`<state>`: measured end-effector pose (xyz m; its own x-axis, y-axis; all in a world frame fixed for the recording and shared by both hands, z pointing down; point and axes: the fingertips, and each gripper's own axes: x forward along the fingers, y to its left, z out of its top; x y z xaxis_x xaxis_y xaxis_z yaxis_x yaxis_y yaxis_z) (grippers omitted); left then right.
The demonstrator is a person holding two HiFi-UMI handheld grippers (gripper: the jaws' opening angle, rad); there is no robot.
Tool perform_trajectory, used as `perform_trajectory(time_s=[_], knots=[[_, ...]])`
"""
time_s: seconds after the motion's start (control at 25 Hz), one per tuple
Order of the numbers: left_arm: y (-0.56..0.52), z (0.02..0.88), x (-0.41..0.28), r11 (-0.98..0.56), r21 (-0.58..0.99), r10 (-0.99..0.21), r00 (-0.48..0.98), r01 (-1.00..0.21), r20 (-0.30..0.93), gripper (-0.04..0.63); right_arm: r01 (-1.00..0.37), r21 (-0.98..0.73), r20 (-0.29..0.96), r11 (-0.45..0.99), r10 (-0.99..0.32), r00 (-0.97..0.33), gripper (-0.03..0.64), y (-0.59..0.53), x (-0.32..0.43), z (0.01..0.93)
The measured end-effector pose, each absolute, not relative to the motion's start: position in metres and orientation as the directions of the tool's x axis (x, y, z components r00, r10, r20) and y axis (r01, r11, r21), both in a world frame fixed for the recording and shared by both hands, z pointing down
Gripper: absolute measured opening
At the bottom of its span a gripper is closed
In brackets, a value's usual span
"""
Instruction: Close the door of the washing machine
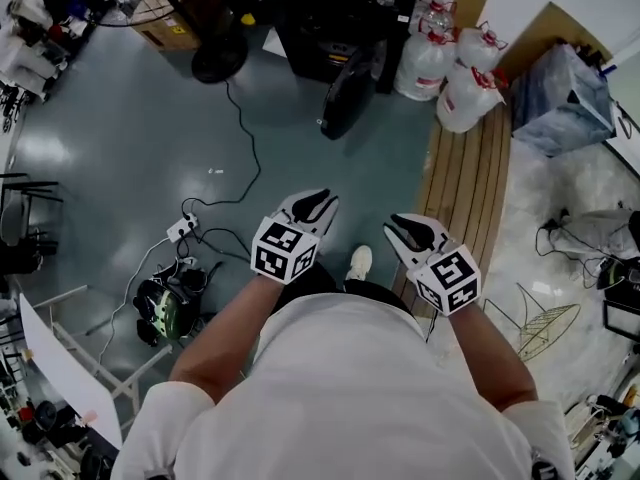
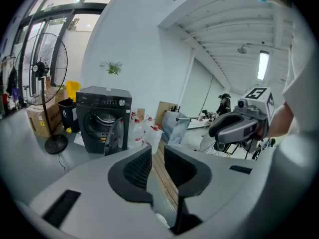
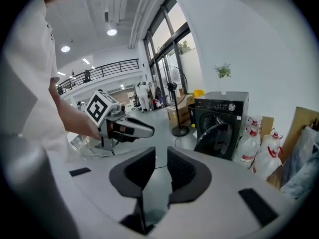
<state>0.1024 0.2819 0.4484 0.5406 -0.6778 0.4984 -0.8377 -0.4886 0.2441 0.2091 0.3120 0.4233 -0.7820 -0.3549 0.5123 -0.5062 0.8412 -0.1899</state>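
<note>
1. Currently the washing machine stands at the far side of the grey floor, well apart from the person, and its round door hangs swung out, open toward the room.
2. The left gripper is held low in front of the person's body and points toward the machine. Its fingers are released, with a narrow gap between them and nothing in it.
3. The right gripper is held just beside the left one, at about the same reach. Its fingers are likewise parted and empty.
4. Neither gripper touches the door; both are well short of it, over bare floor.
5. Plastic water jugs with red caps stand just beside the machine, on its right in the head view. A slatted wooden board runs from them toward the person.
6. A standing fan's base sits on the machine's other side, and a power strip with black cables lies on the floor to the person's left.
</note>
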Motion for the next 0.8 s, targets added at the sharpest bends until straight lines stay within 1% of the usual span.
perform_trajectory(time_s=[0.04, 0.24, 0.44, 0.6, 0.8], knots=[[0.267, 0.453, 0.103, -0.476, 0.246, -0.678, 0.531, -0.844, 0.509, 0.073, -0.513, -0.197, 0.514, 0.836, -0.357, -0.78, 0.086, 0.301, 0.213, 0.425], [0.194, 0.48, 0.095, -0.44, 0.209, -0.682, 0.476, -0.873, 0.555, 0.078, -0.547, -0.218, 0.53, 0.808, -0.373, -0.762, 0.102, 0.256, 0.218, 0.435], [0.119, 0.511, 0.078, -0.409, 0.199, -0.686, 0.444, -0.89, 0.576, 0.078, -0.589, -0.203, 0.553, 0.782, -0.405, -0.728, 0.121, 0.21, 0.213, 0.446], [0.057, 0.538, 0.062, -0.419, 0.197, -0.646, 0.444, -0.886, 0.621, 0.087, -0.651, -0.214, 0.581, 0.728, -0.44, -0.684, 0.133, 0.159, 0.201, 0.451], [-0.019, 0.572, 0.05, -0.467, 0.174, -0.594, 0.453, -0.867, 0.665, 0.091, -0.721, -0.234, 0.612, 0.652, -0.478, -0.63, 0.106, 0.09, 0.174, 0.458]])
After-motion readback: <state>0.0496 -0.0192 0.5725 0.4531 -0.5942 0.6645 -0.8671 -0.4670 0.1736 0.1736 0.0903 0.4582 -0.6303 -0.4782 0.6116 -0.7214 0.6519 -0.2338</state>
